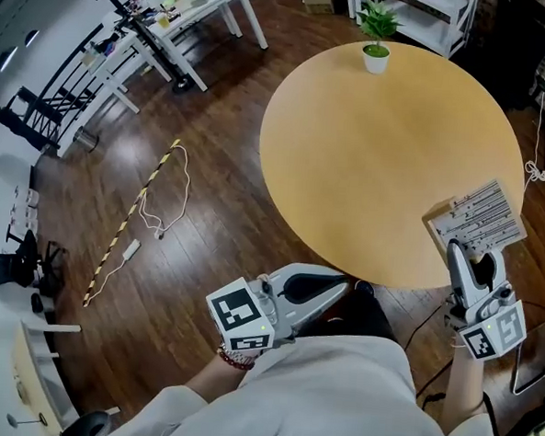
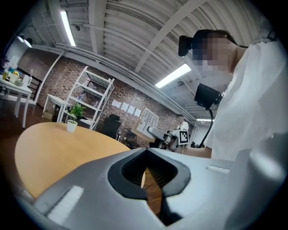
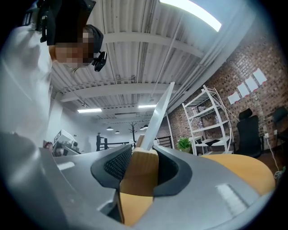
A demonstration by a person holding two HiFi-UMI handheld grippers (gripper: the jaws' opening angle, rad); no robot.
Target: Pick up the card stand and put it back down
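Note:
The card stand (image 1: 441,222) is a small wooden block with a white printed card (image 1: 483,214) standing in its slot. It is at the right edge of the round wooden table (image 1: 368,154). My right gripper (image 1: 461,250) is shut on the block from the near side. In the right gripper view the wooden block (image 3: 141,179) fills the gap of the right gripper (image 3: 139,166), and the card (image 3: 159,112) rises edge-on above it. I cannot tell whether the block touches the table. My left gripper (image 1: 345,284) hangs shut and empty below the table's near edge, as the left gripper view (image 2: 148,173) confirms.
A small potted plant (image 1: 377,36) stands at the far side of the table. White desks (image 1: 188,14) are at the upper left, and a white shelf (image 1: 432,15) is beyond the table. A cable and a striped stick (image 1: 134,215) lie on the wooden floor.

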